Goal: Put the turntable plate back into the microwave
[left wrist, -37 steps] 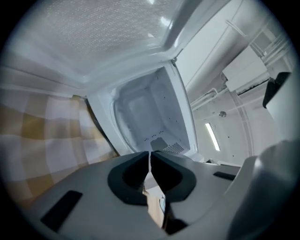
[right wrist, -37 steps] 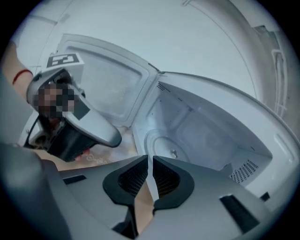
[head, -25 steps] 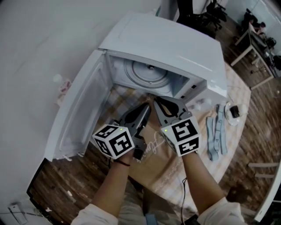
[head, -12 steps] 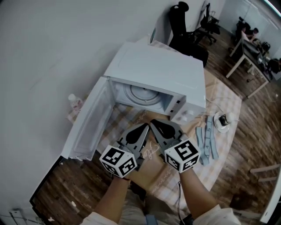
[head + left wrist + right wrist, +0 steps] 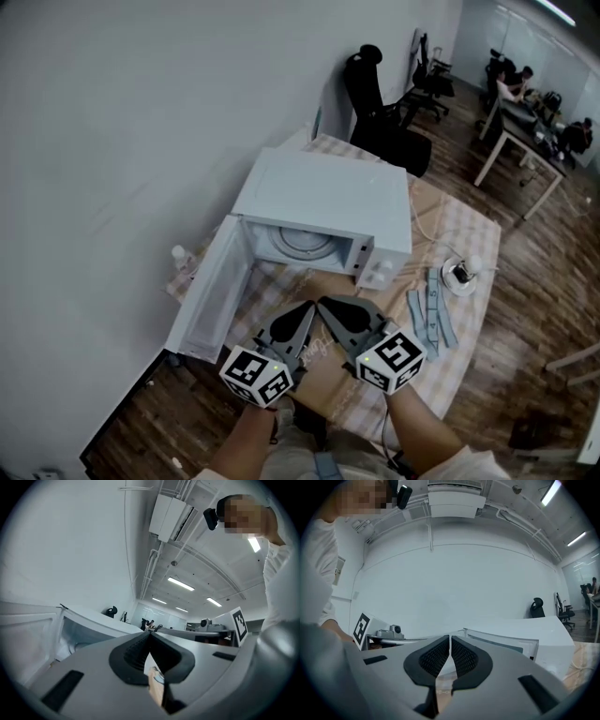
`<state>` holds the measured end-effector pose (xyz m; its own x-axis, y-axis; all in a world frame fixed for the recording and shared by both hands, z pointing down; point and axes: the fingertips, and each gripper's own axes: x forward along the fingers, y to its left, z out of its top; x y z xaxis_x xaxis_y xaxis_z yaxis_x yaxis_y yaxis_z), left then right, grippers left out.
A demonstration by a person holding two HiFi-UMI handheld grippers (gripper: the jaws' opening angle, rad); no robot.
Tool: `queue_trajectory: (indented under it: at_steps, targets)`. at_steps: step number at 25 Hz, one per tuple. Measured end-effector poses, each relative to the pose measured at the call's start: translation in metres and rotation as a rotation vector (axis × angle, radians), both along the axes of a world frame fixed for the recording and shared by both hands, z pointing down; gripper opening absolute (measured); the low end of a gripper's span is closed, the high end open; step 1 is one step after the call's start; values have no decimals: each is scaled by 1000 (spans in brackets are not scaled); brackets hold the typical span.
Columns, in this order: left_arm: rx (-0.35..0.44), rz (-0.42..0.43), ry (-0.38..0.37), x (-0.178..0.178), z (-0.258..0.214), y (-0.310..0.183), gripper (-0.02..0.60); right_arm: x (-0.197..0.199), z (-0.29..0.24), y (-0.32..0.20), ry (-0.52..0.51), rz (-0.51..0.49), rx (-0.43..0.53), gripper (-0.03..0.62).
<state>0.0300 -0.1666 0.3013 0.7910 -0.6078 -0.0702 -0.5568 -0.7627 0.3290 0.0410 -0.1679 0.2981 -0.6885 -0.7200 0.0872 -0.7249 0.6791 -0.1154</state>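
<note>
Inside the open white microwave (image 5: 323,202), the glass turntable plate (image 5: 302,242) lies flat on the cavity floor, seen through the opening from above. Its door (image 5: 217,291) is swung wide to the left, standing out over the edge of the surface (image 5: 473,239), which is covered with a checked cloth.

Both grippers hang in front of the oven, well clear of the opening, with their tips close together and angled toward each other. The left gripper (image 5: 309,307) has its fingers (image 5: 136,656) pressed together with nothing between them; its own view shows the ribbed pads meeting along a single line. The right gripper (image 5: 322,301) is the same: its fingers (image 5: 464,658) are closed against each other and empty. Below them lies a tan sheet (image 5: 323,364) with a scrawl on it.

To the right of the microwave, several pale blue-grey strips (image 5: 431,314) lie side by side on the cloth, and just beyond them sits a small white dish (image 5: 459,277) holding something dark that I cannot identify. A small bottle (image 5: 180,258) stands by the wall, beside the open door. Behind the surface is a black office chair (image 5: 375,103), and people sit at desks far off in the room.
</note>
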Motion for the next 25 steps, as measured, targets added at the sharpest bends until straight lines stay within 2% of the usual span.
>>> queue_trajectory:
  at_steps: [11,20,25]
  targets:
    - [124,35,-28,1,-72,31,0,2,-69,31,-89,4,76,40]
    - [165,121,-61,-2,-91,65,0,-4,-87,65,-101,-23,75,40]
    - [174,139,-44,-11,-102,75,0,-12,-97,76,-127,-2,89,40]
